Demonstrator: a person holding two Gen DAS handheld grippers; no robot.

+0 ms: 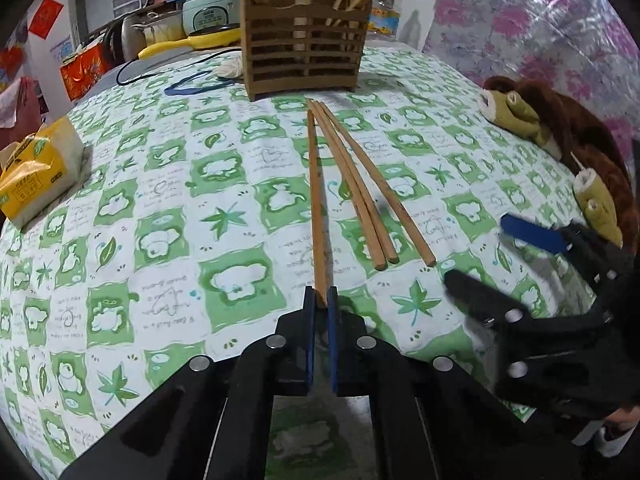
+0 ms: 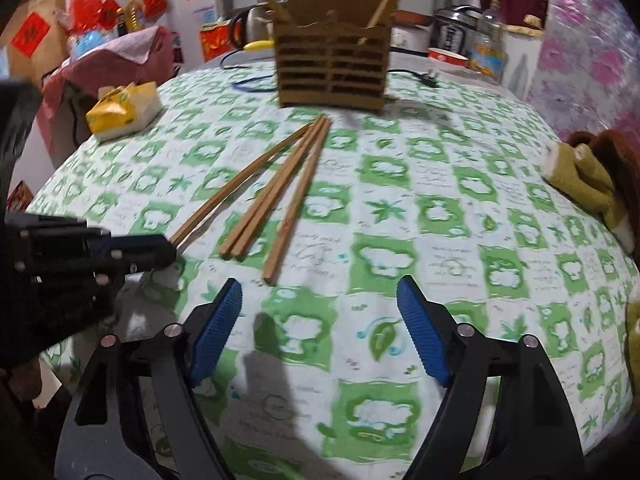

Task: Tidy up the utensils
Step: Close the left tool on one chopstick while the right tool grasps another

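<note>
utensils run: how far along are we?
Partway. Done: a few chopsticks already stand in the wooden holder. In hand: the left gripper is shut on the near end of one chopstick, which seems to still lie along the tablecloth. Left: three loose chopsticks beside it. The right gripper is open and holds nothing.

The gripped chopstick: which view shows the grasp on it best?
The left wrist view: the chopstick runs straight out from between the closed blue pads of the left hand-held gripper. The right wrist view shows it sideways, its near end hidden inside that gripper.
</note>
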